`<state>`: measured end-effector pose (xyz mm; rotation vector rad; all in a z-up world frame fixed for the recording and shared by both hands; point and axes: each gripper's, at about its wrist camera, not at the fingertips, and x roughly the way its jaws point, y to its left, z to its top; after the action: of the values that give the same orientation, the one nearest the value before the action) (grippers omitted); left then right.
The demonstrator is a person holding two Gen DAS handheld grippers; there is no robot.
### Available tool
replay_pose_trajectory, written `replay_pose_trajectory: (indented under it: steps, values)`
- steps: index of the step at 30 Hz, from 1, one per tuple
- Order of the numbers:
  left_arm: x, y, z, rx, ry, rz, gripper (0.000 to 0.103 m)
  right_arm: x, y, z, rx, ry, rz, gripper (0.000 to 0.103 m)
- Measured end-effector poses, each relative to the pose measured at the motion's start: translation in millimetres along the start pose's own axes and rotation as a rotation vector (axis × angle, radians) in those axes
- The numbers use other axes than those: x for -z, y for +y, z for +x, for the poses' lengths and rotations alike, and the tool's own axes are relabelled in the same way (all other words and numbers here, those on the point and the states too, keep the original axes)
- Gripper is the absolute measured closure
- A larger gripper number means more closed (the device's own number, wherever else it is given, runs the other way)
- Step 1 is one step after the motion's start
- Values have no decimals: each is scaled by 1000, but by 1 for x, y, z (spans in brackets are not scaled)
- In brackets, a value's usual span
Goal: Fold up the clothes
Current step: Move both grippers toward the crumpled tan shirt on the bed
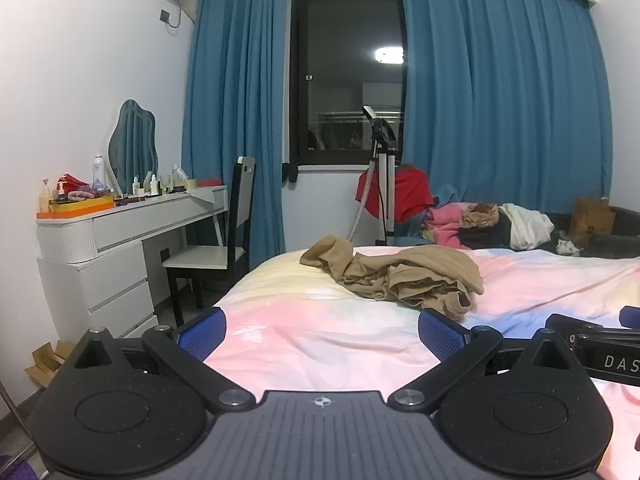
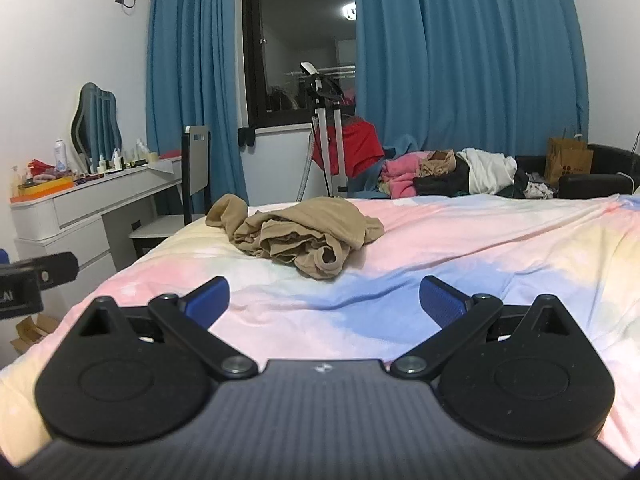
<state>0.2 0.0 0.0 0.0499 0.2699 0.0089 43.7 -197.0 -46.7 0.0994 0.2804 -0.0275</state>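
A crumpled tan garment lies in a heap on the bed's pastel sheet, near its far left side. It also shows in the right wrist view. My left gripper is open and empty, low over the sheet, short of the garment. My right gripper is open and empty, also short of the garment and slightly to its right. The right gripper's body shows at the right edge of the left wrist view.
A pile of mixed clothes lies on a dark sofa beyond the bed. A white dressing table with bottles and a chair stand at the left. A tripod stands by the window, with blue curtains behind.
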Motion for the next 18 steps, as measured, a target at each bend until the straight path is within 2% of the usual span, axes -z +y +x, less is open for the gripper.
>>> replay_pose_trajectory:
  steps: [4,7,9,15,18]
  values:
    - [0,-1,1,14,21,-30,0,0,0,-1,-5,-18,-16,0]
    - [3,-1,-15,12,-17,-55,0,-1,1,-6,-2,-41,-32,0]
    - [2,-1,-17,19,-9,-60,0,-3,4,-13,10,-45,-44,0]
    - [2,3,-18,32,7,-66,0,-4,1,-7,-9,0,16,0]
    - [2,4,-20,32,12,-69,0,-2,3,-9,-22,-2,6,0]
